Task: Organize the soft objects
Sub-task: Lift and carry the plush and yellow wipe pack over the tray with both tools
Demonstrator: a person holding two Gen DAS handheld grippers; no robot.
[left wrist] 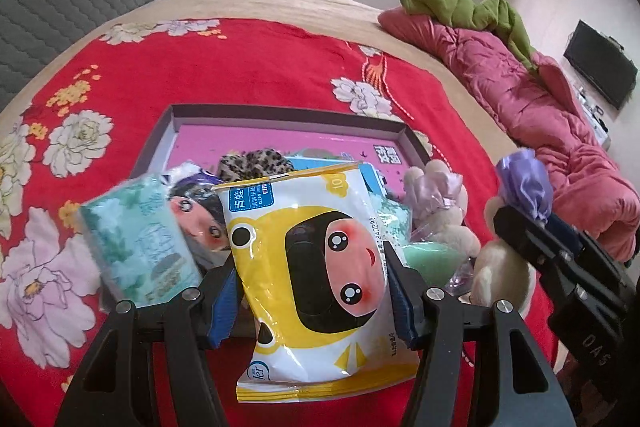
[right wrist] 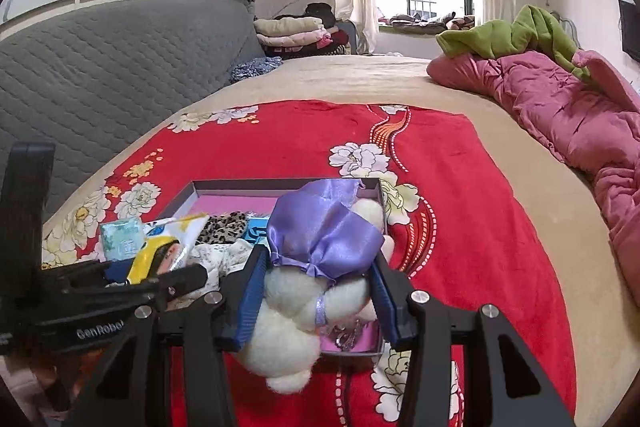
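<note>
Wipes in a yellow cartoon-face pack sit clamped between the blue pads of the left gripper, the pack's long axis running straight out along the fingers toward the shallow grey box with a pink floor, so its far end already overhangs the box's near rim. The right gripper has its jaws closed on a cream plush toy with a purple satin bow, bow end pointing toward the box and the plush body hanging below the pads over the box's near right corner. Inside the box, near its front, lie a teal tissue pack, a second cartoon-face pack, a leopard-print cloth and another small plush with a lilac bow; the far half of the pink floor is bare. Both held things hover just at the box's near side, the left one toward its middle, the right one at its right. I judge the free far half the likely spot for setting down, a forward reach for either hand. The box rests on a red floral blanket spread over the bed.
</note>
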